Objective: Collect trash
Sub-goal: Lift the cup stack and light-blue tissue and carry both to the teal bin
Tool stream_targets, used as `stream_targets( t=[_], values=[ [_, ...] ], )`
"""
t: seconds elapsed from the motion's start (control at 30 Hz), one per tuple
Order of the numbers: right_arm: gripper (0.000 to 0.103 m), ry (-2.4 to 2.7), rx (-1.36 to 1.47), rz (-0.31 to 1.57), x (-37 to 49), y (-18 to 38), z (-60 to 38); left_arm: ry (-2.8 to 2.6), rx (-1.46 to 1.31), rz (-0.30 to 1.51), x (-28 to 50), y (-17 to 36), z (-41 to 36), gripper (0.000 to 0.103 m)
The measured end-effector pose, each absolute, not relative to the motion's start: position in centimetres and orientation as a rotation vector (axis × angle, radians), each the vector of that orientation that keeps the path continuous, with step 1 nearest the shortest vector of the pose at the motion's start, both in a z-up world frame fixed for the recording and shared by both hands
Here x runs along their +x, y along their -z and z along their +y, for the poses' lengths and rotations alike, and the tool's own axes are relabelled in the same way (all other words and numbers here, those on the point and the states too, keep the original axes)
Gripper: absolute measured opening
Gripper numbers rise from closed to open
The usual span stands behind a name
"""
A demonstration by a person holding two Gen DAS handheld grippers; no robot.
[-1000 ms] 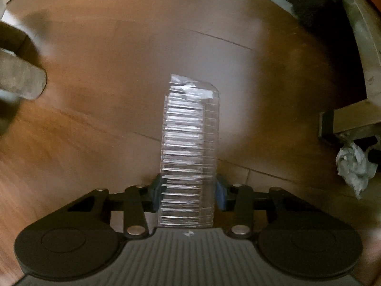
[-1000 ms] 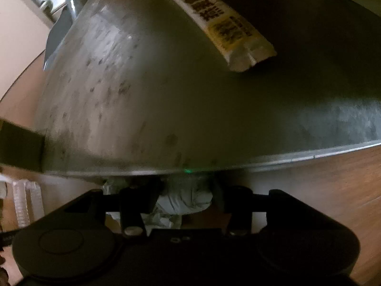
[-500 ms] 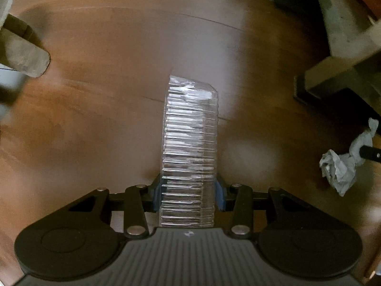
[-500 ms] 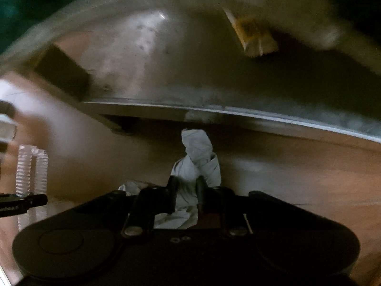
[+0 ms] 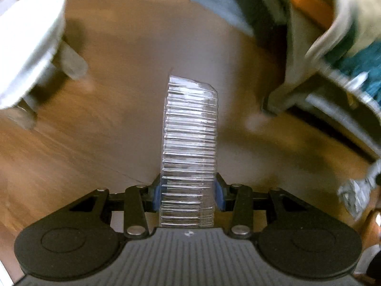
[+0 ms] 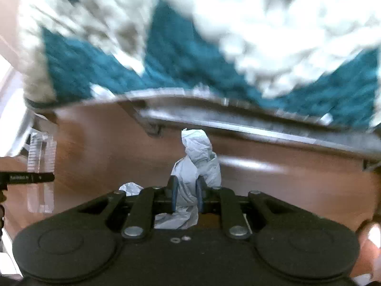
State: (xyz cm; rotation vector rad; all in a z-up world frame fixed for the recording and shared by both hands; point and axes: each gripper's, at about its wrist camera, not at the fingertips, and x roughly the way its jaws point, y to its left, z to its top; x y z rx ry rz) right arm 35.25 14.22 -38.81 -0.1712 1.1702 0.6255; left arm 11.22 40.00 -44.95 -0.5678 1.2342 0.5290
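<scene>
Right gripper (image 6: 185, 196) just closed; its jaws now pinch the crumpled tissue (image 6: 196, 164), centre frame and clear of the wood floor (image 6: 285, 186). A second ago it lay under the grey frame. Left gripper (image 5: 188, 190) unchanged, narrow on the ribbed clear plastic tray (image 5: 190, 138), centre. Both pieces in hand, next a bin. No legible writing.

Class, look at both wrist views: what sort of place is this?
Probably a room in a home: wooden floor, a teal-and-white blanket on low furniture, and a white stool.
</scene>
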Motion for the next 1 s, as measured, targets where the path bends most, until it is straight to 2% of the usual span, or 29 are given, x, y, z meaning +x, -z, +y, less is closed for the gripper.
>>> stream_targets(
  t=[0.27,0.5,0.7,1.0],
  values=[
    [0.016,-0.657,-0.090,0.962,33.1,27.2,10.7,-0.519,-0.470,1.013,10.4,32.2,39.9,0.041],
    [0.016,-0.685,-0.028,0.776,29.6,17.9,6.6,-0.470,-0.365,0.814,9.3,19.8,36.8,0.041],
    [0.016,-0.710,0.000,0.639,25.9,11.2,2.1,-0.397,-0.303,0.674,8.1,10.7,31.5,0.041],
    [0.016,-0.716,0.064,0.467,21.6,2.1,-6.2,-0.255,-0.223,0.549,8.2,1.0,21.5,0.041]
  ],
)
